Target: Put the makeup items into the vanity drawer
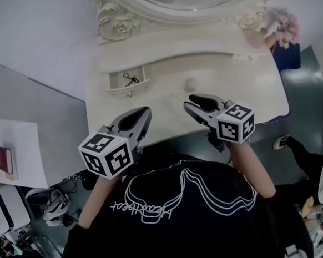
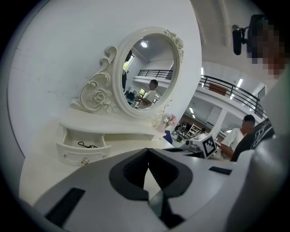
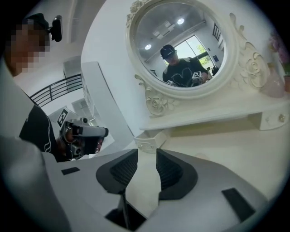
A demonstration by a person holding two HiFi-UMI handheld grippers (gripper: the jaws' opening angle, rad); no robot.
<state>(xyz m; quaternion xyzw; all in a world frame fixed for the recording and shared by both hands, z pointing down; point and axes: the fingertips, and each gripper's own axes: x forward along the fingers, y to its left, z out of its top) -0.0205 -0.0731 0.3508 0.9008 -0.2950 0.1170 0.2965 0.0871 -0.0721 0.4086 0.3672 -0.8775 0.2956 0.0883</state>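
A person stands at a white desk [image 1: 258, 90], a gripper in each hand, both held low over its near edge and aimed toward the oval mirror [image 1: 196, 0]. The small drawer [image 1: 128, 91] at the left under the mirror shelf is pulled out, evidently so that things can be dropped in from above. A thin black looped item [image 1: 129, 78] lies on its floor; what it is cannot be told.

One round beige item [image 1: 190, 85], apparently a makeup piece, sits alone on the desk, well to the right of the drawer and just ahead of the right gripper [image 1: 192, 100]. That gripper's jaws are spread with only bare desk between them, a stance that suits closing on the piece next.

The left gripper [image 1: 147, 111] has its jaws pressed together at the tips and carries nothing. It hovers nearer the drawer, seemingly idle because the drawer needs no further pull.

Pink flowers [image 1: 285, 27] at the desk's far right corner stand clear of the work.

Judging by the lone piece left out, the job looks near its end.
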